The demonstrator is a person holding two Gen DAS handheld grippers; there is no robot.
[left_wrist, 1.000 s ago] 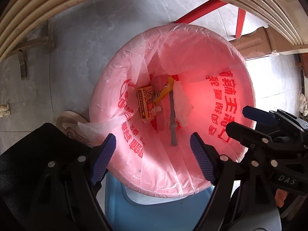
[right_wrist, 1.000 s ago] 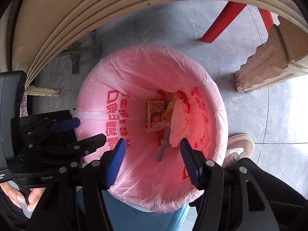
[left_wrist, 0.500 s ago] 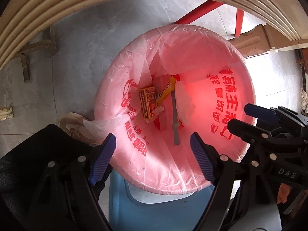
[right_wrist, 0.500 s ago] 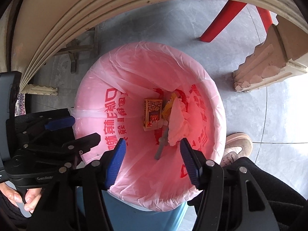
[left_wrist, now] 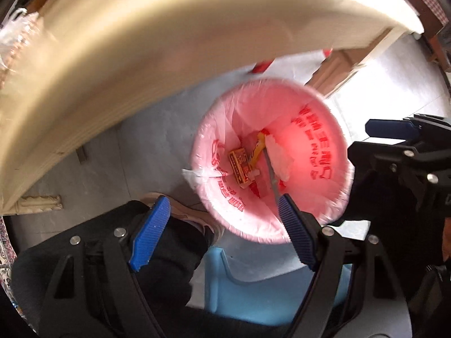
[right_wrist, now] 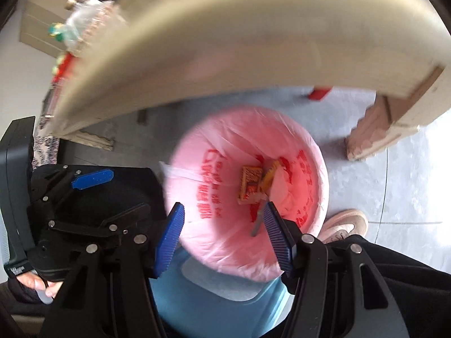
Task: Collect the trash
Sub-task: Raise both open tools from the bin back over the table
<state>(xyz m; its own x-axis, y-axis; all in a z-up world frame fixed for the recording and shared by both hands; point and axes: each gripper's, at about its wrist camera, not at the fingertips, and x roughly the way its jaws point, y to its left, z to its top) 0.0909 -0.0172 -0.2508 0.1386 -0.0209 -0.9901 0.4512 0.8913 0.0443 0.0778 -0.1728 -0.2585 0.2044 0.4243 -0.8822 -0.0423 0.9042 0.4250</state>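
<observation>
Down in the bottom of the pink bin liner (left_wrist: pixel 315 152) lies the collected trash: a small orange printed carton (left_wrist: pixel 239 164), a yellow wrapper (left_wrist: pixel 258 150) leaning on it, a crumpled white tissue (left_wrist: pixel 279 156) toward the bin's right wall, and a thin grey stick (left_wrist: pixel 272 176) slanting across the heap. All of it judged light; carton stiff enough to pinch across its narrow sides, wrapper and tissue soft and crushable, wrapper likely slippery. Liner is thin film, folded over the rim of the blue bin (left_wrist: pixel 253 287), with a knotted tail (left_wrist: pixel 197 176) on the left rim; judged tear-prone and slick, best gathered at the rim or at that tail rather than by the wall. Left gripper (left_wrist: pixel 217 236) hangs above the bin's near-left edge, jaws apart, nothing between the pads. Right gripper (right_wrist: pixel 222 236) over the near rim, jaws likewise apart and empty. Beige table edge (left_wrist: pixel 174 64) arcs overhead, blurred; carved table leg (right_wrist: pixel 375 129) stands beyond the bin's right side. Shoe (right_wrist: pixel 344 225) on the grey floor, just beside the bin.
</observation>
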